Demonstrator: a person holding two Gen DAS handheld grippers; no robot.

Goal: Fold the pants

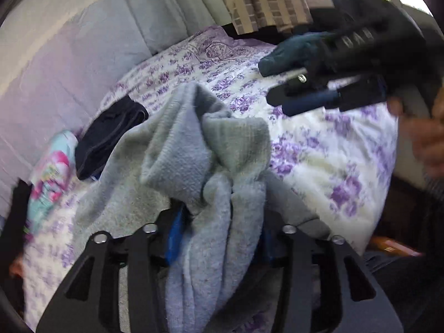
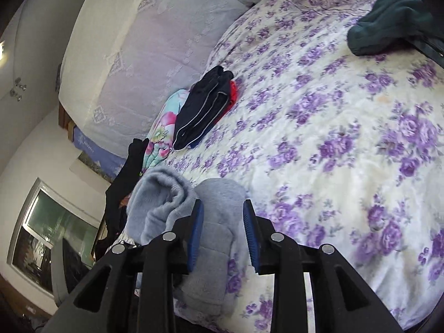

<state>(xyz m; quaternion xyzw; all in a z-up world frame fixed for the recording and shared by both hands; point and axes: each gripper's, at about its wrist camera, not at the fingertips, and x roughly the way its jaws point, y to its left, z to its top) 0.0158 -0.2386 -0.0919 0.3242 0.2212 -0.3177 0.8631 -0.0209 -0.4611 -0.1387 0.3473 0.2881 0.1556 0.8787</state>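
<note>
Grey fleece pants [image 1: 199, 166] bunched on the floral bedspread [image 1: 333, 152], draped between and over the left gripper [image 1: 219, 236] fingers, apparently slack, jaws parted. Right gripper [image 2: 223, 236] spread, pads clear of the cloth lying between and beneath them.

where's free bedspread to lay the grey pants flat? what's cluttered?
Free: the wide middle of the floral bedspread, bordered by the teal garment at the far edge and the folded dark pants on the left. Crowded: the left strip, where the dark pants, a colourful floral item and the bunched grey pants sit close together.
</note>
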